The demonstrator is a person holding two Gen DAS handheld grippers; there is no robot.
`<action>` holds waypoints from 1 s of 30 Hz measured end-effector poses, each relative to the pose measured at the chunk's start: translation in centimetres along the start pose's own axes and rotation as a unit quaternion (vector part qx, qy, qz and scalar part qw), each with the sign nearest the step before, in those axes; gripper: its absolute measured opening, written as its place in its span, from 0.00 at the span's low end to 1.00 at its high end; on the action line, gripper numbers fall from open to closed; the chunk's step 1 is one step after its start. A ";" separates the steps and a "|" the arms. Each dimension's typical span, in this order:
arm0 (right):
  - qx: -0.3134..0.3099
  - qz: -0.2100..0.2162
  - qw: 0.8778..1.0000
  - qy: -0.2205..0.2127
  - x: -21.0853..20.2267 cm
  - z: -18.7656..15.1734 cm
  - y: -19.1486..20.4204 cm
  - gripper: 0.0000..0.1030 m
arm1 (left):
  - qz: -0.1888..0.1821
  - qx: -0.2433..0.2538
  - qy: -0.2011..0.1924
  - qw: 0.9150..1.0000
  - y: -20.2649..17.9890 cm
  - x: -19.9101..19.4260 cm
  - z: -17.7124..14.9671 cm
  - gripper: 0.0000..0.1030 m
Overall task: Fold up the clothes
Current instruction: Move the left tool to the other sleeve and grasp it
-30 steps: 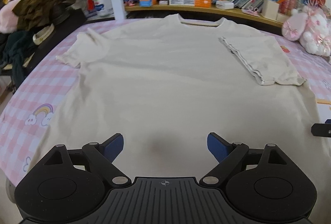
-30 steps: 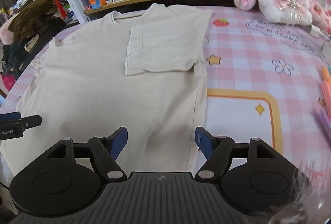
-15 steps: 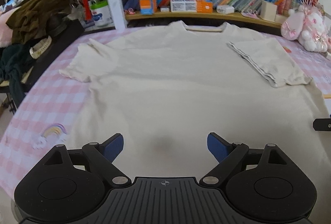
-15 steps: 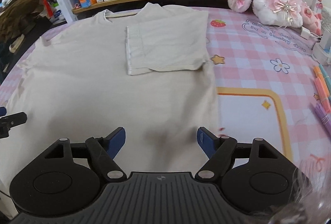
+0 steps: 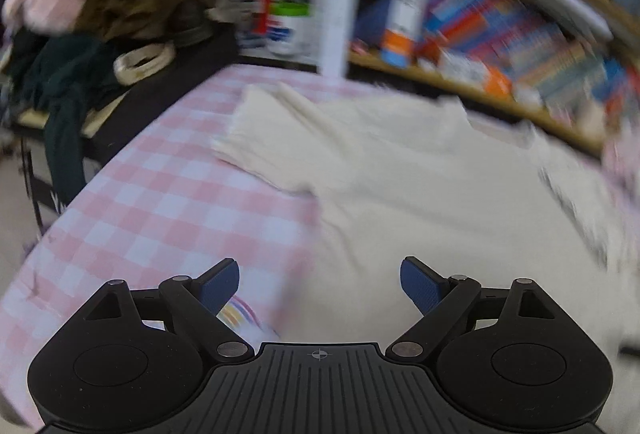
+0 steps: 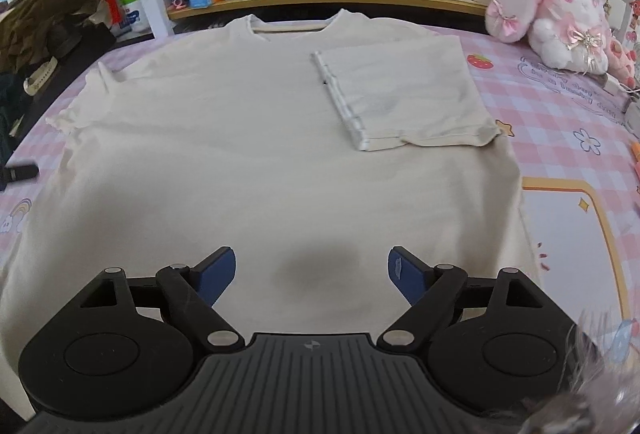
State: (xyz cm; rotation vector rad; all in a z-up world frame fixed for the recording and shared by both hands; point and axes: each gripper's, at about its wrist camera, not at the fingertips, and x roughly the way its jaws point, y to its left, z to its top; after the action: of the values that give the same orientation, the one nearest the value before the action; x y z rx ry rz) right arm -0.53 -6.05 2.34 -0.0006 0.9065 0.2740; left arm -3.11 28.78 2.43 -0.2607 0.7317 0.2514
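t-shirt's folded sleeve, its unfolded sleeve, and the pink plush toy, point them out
folded sleeve (image 6: 404, 93), right wrist view, middle of the flap lying on the shirt
unfolded sleeve (image 6: 86, 101), right wrist view, flat part near its cuff
pink plush toy (image 6: 560, 21), right wrist view, its body

Matt cream cloth T-shirt (image 6: 248, 153); checked tablecloth (image 5: 168, 201), seemingly cloth.

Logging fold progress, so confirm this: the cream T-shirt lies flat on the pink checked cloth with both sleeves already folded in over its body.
Not quite. Only one sleeve is folded in over the T-shirt; the other sleeve lies spread out on the pink checked cloth. The right wrist view shows it. The rest stands.
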 end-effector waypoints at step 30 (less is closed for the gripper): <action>0.010 -0.036 0.999 0.017 -0.7 -0.4 0.6 0.80 | -0.060 -0.421 -0.033 0.905 12.1 9.9 3.1 0.05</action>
State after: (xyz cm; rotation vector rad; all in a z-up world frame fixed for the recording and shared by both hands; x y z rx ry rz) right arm -1.37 -5.65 2.68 -0.0197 0.9407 0.1994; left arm 2.11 42.44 -3.88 -1.1130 0.4995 0.4507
